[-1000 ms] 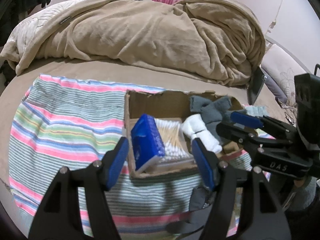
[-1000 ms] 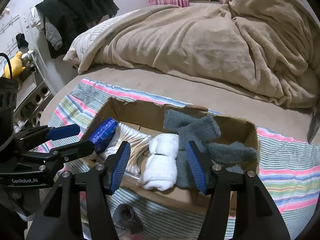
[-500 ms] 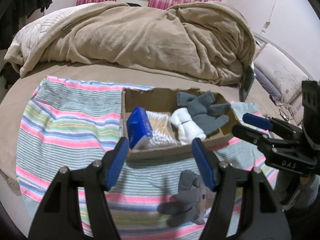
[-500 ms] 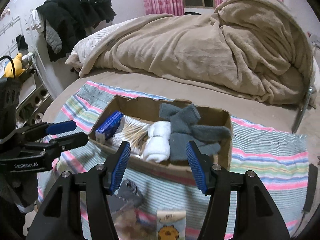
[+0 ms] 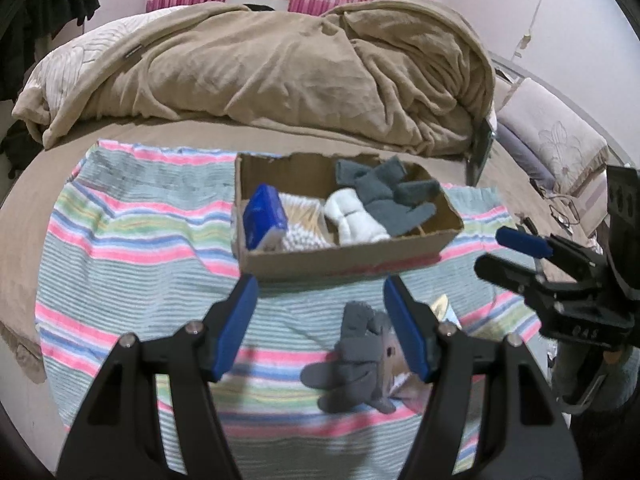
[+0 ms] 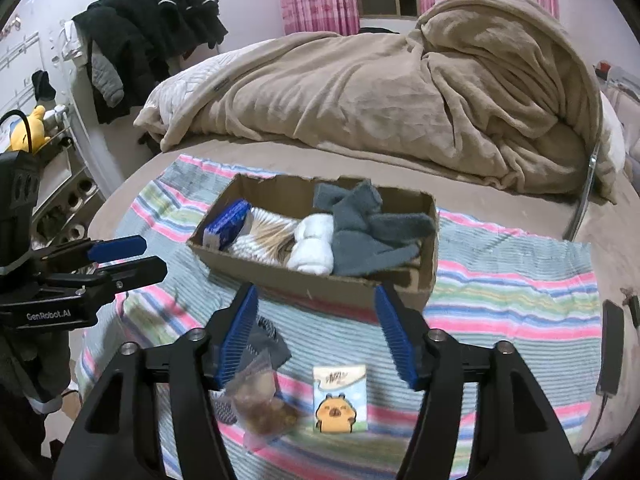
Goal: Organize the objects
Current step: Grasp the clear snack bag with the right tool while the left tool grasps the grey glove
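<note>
A cardboard box point(image 5: 344, 260) point(image 6: 320, 286) stands on a striped cloth on the bed. It holds a blue packet point(image 5: 264, 222) point(image 6: 228, 224), cotton swabs point(image 5: 300, 226), rolled white socks point(image 5: 354, 220) point(image 6: 314, 244) and grey socks point(image 5: 392, 196) point(image 6: 372, 232). In front of the box lie a grey glove point(image 5: 356, 364), a clear bag with brown contents point(image 6: 260, 400) and a small cartoon packet point(image 6: 338, 398). My left gripper point(image 5: 320, 328) is open and empty, held back from the box above the glove. My right gripper point(image 6: 316, 332) is open and empty above the packet.
The striped cloth point(image 5: 132, 240) point(image 6: 512, 292) covers the near part of the bed. A bunched tan blanket point(image 5: 300, 72) lies behind the box. A black phone point(image 6: 610, 346) lies at the cloth's right edge. Dark clothes point(image 6: 152, 36) hang at the left.
Both grippers have pulled back from the box towards the near edge of the bed. The glove, clear bag and cartoon packet have come into view. Both stayed open.
</note>
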Available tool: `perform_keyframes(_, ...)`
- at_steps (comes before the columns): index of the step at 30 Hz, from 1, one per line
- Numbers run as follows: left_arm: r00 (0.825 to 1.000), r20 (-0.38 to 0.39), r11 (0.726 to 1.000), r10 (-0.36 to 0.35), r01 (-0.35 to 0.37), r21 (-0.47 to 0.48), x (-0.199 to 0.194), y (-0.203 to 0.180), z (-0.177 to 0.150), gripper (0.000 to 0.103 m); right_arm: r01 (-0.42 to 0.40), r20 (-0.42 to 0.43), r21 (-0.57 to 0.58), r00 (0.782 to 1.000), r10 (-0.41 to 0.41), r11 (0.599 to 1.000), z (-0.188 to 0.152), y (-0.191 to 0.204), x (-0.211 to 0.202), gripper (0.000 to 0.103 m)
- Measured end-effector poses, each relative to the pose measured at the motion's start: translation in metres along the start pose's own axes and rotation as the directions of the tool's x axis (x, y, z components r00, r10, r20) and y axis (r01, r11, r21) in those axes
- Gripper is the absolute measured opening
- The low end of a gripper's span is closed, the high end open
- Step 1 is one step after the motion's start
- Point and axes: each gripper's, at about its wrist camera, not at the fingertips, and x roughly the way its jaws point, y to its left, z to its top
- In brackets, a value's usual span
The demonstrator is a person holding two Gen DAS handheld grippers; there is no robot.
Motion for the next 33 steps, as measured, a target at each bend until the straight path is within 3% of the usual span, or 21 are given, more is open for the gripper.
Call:
perform_keyframes(12,0.999,-0.054,1.000,-0.007,0.006,-0.002,0.000,-0.001,-0.031,0.067,-0.003,-0.047,0.011,0.999,0.004,1.000,-0.035,0.007,-0.004,0.076)
perform_keyframes(16,0.997,-0.075,1.000,-0.006,0.006,-0.004,0.004,0.000,-0.041,0.067,-0.015,-0.068,0.001,0.998,0.015,1.000,-0.045,0.012,-0.001,0.085)
perform_keyframes(21,0.995,-0.100,1.000,0.003,-0.003,0.000,0.009,0.001,-0.052,0.067,-0.044,-0.105,-0.014,0.994,0.042,0.999,-0.060,0.022,0.009,0.085)
perform_keyframes(24,0.994,-0.113,1.000,0.010,-0.010,-0.001,0.013,0.003,-0.056,0.069,-0.046,-0.130,-0.025,0.991,0.043,0.999,-0.065,0.027,0.017,0.085)
perform_keyframes(27,0.993,-0.121,1.000,0.010,-0.011,-0.008,0.017,0.003,-0.060,0.079,-0.049,-0.150,-0.035,0.988,0.043,0.998,-0.069,0.030,0.024,0.085)
perform_keyframes(33,0.990,-0.143,1.000,-0.001,0.000,-0.011,0.024,0.004,-0.066,0.079,-0.064,-0.181,-0.039,0.982,0.056,0.997,-0.074,0.032,0.037,0.085)
